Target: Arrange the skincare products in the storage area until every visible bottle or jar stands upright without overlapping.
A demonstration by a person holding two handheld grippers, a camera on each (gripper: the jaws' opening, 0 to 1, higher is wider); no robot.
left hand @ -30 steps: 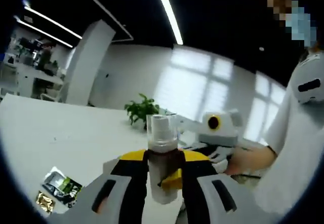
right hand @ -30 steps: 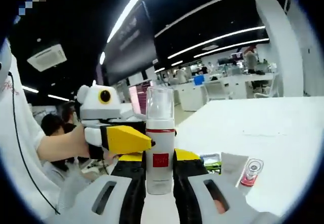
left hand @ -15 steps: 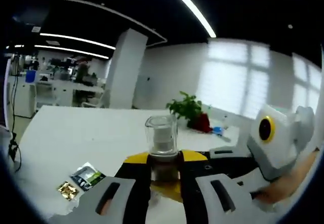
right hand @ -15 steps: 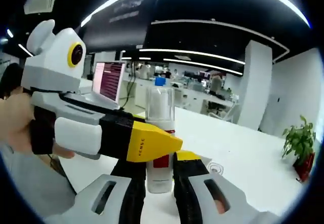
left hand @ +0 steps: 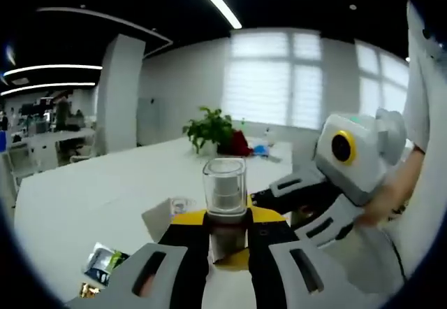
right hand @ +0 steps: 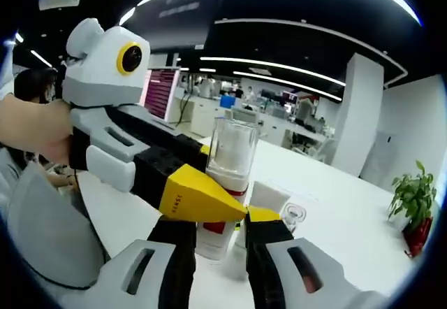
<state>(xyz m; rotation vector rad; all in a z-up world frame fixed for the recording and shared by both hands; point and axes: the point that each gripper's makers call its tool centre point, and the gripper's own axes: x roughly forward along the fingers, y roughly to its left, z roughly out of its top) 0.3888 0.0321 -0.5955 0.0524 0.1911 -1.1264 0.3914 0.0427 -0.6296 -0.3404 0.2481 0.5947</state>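
L gripper [left hand: 225,242] jaws clamped on clear-capped bottle [left hand: 224,196], R gripper [right hand: 220,233] jaws clamped on same bottle, both w/ tips meeting

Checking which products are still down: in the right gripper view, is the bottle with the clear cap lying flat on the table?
No. The bottle is held off the white table, roughly upright, between the right hand-held gripper's jaws.

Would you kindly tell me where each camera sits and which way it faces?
Left gripper view: rides the left tongs, facing a potted plant and windows; right tongs and a hand enter.
Right gripper view: rides the right tongs, facing office desks; left tongs cross.
Shared: the clear-capped bottle, white table.
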